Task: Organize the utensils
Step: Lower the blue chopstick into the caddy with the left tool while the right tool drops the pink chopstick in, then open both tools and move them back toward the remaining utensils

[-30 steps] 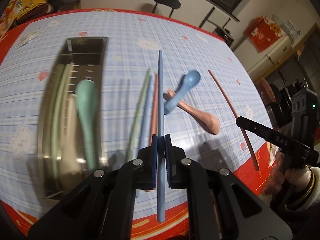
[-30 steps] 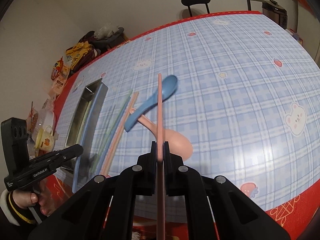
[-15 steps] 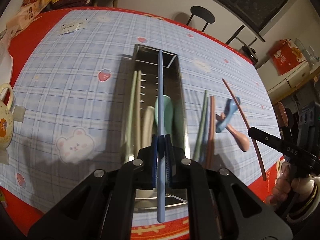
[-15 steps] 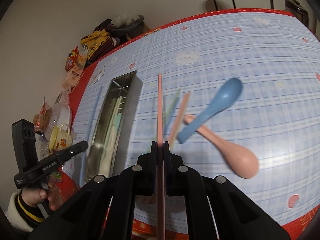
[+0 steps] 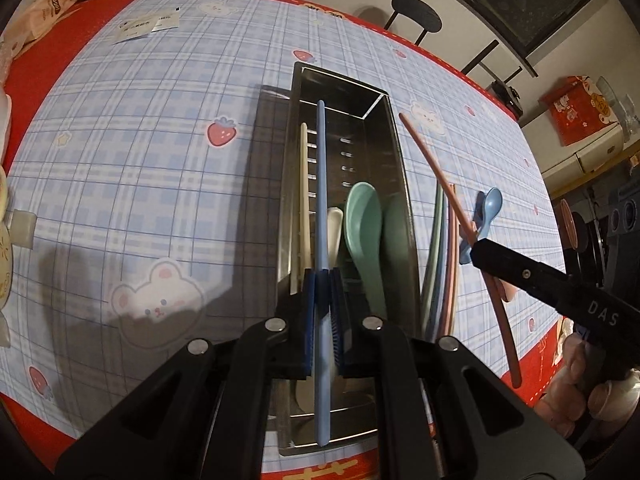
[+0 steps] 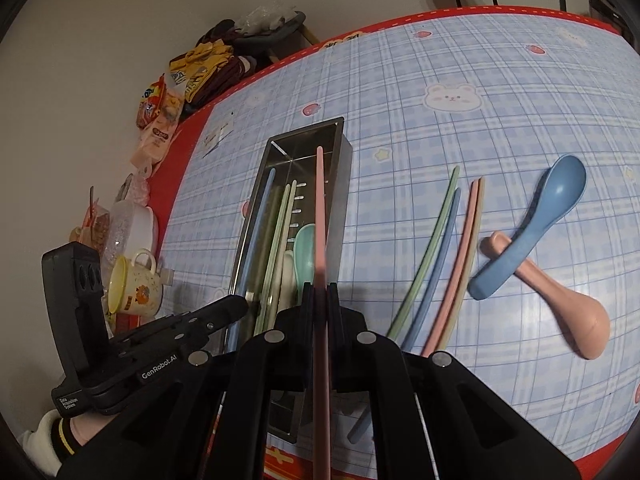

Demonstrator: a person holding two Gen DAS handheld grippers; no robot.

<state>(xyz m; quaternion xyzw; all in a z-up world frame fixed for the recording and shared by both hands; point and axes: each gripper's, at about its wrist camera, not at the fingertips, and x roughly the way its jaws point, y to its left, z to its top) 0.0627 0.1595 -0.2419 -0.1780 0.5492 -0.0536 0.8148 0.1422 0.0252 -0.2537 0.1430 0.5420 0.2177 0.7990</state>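
Checked cloth covers the surface (image 5: 120,160). Left hand-held gripper (image 5: 322,304) is clenched on a blue chopstick (image 5: 321,200), right hand-held gripper (image 6: 320,300) on a pink chopstick (image 6: 320,216); each is aligned lengthwise over the steel tray (image 5: 394,152), evidently for dropping in. Loose chopsticks (image 6: 440,248) and two spoons (image 6: 536,220) lie beside it.

Both grippers (image 5: 323,280) (image 6: 318,292) clamped

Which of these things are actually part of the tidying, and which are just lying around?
Part of it: metal tray, blue chopstick, pink chopstick, loose chopsticks, blue spoon, pink spoon.

Lying about: yellow mug, snack packets, paper slips.
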